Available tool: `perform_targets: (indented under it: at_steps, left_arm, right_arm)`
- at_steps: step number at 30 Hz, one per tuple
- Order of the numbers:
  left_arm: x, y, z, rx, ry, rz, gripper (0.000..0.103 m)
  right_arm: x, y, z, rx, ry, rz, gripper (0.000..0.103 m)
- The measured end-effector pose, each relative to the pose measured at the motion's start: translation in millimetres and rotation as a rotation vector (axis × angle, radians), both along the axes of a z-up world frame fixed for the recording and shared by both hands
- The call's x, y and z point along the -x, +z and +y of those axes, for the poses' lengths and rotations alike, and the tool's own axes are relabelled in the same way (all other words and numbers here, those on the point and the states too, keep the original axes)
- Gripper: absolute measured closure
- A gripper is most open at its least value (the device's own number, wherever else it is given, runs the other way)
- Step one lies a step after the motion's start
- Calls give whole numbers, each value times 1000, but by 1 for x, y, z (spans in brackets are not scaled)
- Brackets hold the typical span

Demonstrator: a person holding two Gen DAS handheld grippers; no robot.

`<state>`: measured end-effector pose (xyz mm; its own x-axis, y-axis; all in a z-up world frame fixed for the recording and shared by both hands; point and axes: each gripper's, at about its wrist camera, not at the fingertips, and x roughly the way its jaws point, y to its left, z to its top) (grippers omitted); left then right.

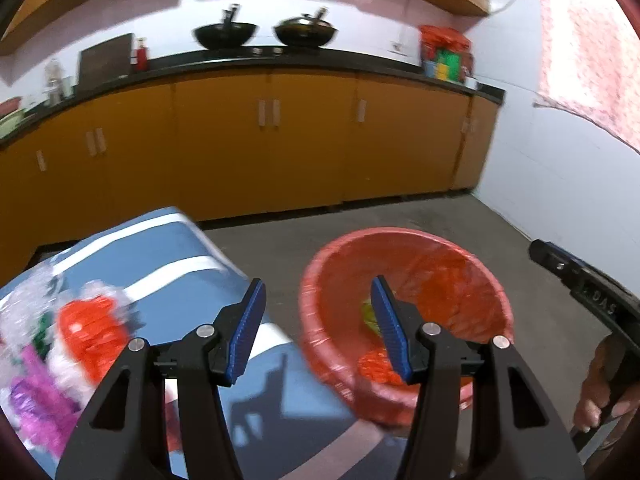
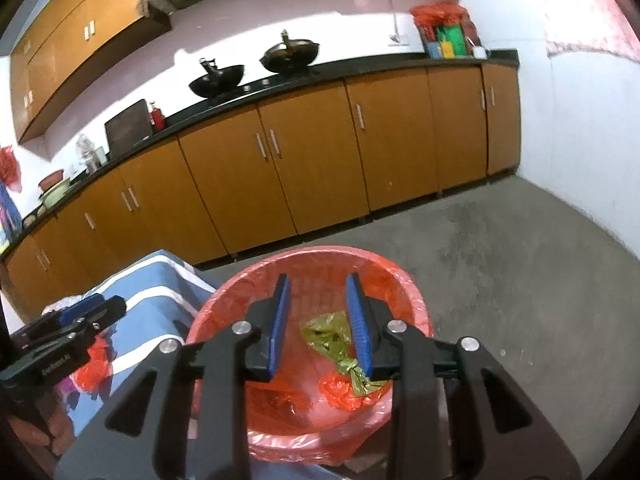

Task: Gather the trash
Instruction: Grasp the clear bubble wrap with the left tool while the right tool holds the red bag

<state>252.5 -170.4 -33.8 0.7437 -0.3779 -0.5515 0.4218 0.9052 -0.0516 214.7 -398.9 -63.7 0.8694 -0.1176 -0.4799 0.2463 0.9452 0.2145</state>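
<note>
The right tongs hang over the mouth of the red bin, released, nothing between the blue pads; directly below the gap a green crumpled wrapper lies in the bin on its red plastic liner, beside a red scrap; held there, the tongs look to have been placed so that whatever leaves them falls inside the rim rather than on the floor. The left tongs are released too and empty, straddling the edge where the blue-and-white striped surface meets the bin, which stands just beside it, probably so that trash need only be carried a short way. The remaining trash sits at the near left of that surface: a red plastic bag, clear crinkled wrap and a purple wrapper, heaped together; by my judgement the job is partly done, with this heap still to collect. Farther off, the concrete floor runs to orange cabinets under a black counter, where two woks stand.
</note>
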Motion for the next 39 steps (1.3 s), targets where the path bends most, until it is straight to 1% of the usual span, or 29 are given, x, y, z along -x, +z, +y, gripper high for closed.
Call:
perform_targets:
  at_steps: [4,8,11,17,19,20,21,24,27,31,35,38,39]
  left_arm:
    - [24,4,36,-29,78,-46,45]
    - [50,6,77,-66,156,-94,42]
    - [70,6,125,-80,257,-120,40]
    - [91,-3,214,-101,464,-127,36]
    - [96,-9,244,-104,537,-115,36]
    - [98,-12,253,-98,558,-107,36]
    - [99,-15,267,-83,589,-95,35]
    - [104,-21,296,-55,653,-80,31]
    - [104,-25,316,-47,695,-74,27]
    - [104,-27,335,-29,721,-78,21]
    - [101,-31,350,-7,721,-76,18]
    - [96,-33,353,-7,707,-71,16]
    - [93,-35,353,-15,698,-69,16]
  right_arm:
    - [0,9,32,14,67,-7,71]
    - [-5,10,72,13,151,3,71]
    - [-13,7,111,8,229,23,71]
    - [-31,-4,188,1,370,74,71]
    - [-38,-9,212,6,410,93,71]
    - [-40,-11,224,9,428,99,71]
    - [-43,-14,235,12,444,107,69]
    - [-52,-20,260,19,480,126,60]
    - [-62,-23,279,35,505,145,56]
    - [-77,-31,298,69,515,172,49]
    - [-92,-43,305,84,511,224,49]
    - [-96,-52,307,100,509,256,49]
    - [-97,-54,308,103,510,262,55]
